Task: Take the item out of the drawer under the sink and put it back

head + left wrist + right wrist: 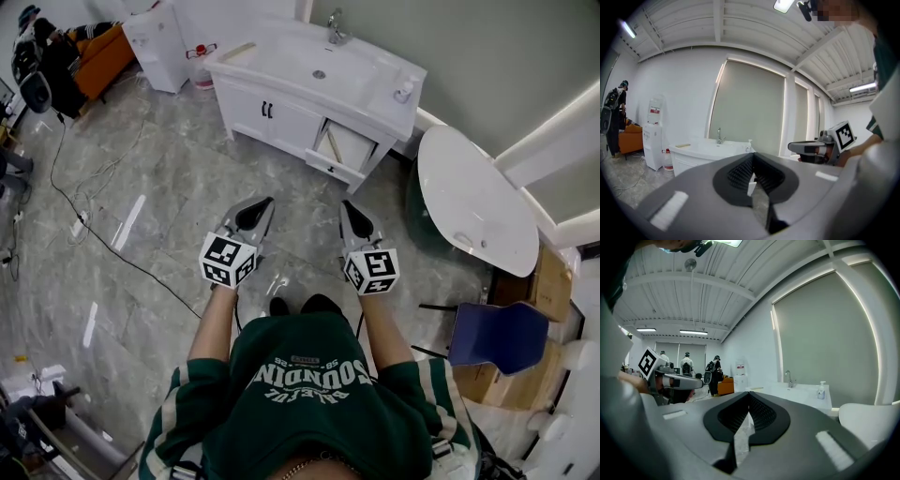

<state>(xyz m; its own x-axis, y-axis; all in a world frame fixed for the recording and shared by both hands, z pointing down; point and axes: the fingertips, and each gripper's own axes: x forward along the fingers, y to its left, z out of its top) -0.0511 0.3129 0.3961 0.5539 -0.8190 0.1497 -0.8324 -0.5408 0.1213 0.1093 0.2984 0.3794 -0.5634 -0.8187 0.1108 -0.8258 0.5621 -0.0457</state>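
The left gripper (263, 203) and the right gripper (349, 208), both with jaws pressed together and empty, are held above the floor (169, 206), well apart from the open drawer (349, 150) under the sink (314, 66), where a slim pale item (333, 146) lies.

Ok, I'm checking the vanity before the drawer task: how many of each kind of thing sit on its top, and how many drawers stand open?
Faucet: 1
Pump bottle: 1
Flat tan item: 1
Open drawer: 1
Total: 4
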